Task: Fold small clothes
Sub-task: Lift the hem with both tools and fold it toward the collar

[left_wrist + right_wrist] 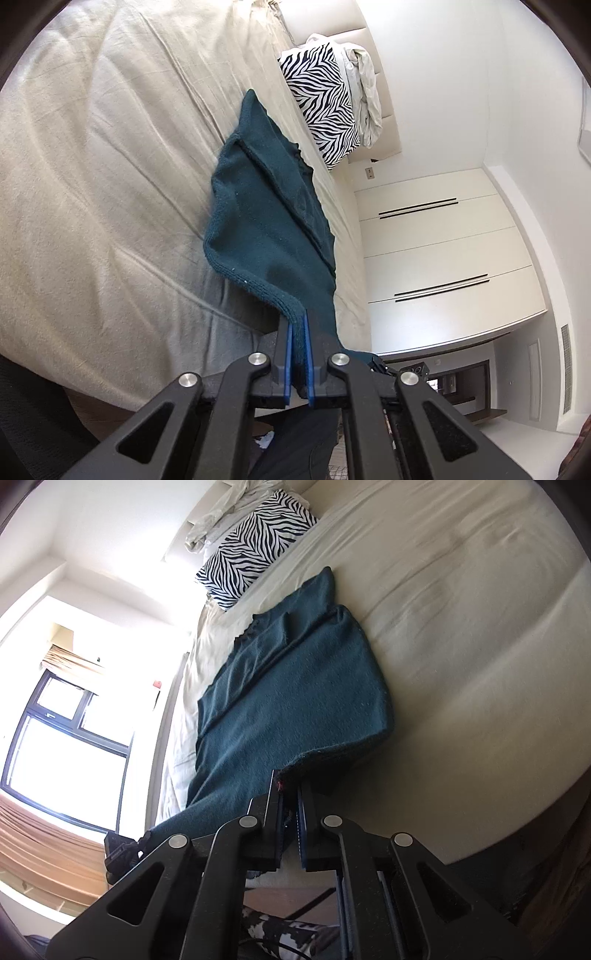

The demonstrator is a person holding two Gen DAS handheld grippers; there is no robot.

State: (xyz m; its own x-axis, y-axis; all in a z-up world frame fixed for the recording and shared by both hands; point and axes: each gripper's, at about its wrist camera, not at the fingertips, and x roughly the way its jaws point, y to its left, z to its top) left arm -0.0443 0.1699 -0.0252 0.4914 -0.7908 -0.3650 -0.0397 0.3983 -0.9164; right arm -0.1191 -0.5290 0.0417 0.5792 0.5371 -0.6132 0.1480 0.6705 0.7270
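Observation:
A dark teal knitted garment [266,221] lies stretched on a cream bedsheet [110,166], partly folded lengthwise. My left gripper [299,325] is shut on its near hem edge, lifting that corner. In the right wrist view the same garment [295,686] runs away from me, and my right gripper [290,790] is shut on the other near corner of the hem. The far end of the garment points at a pillow.
A zebra-striped pillow [325,107] sits at the head of the bed, also in the right wrist view [255,546], with crumpled pale cloth [365,96] behind it. White wardrobe doors [443,251] stand beside the bed. A window [70,731] is on the other side.

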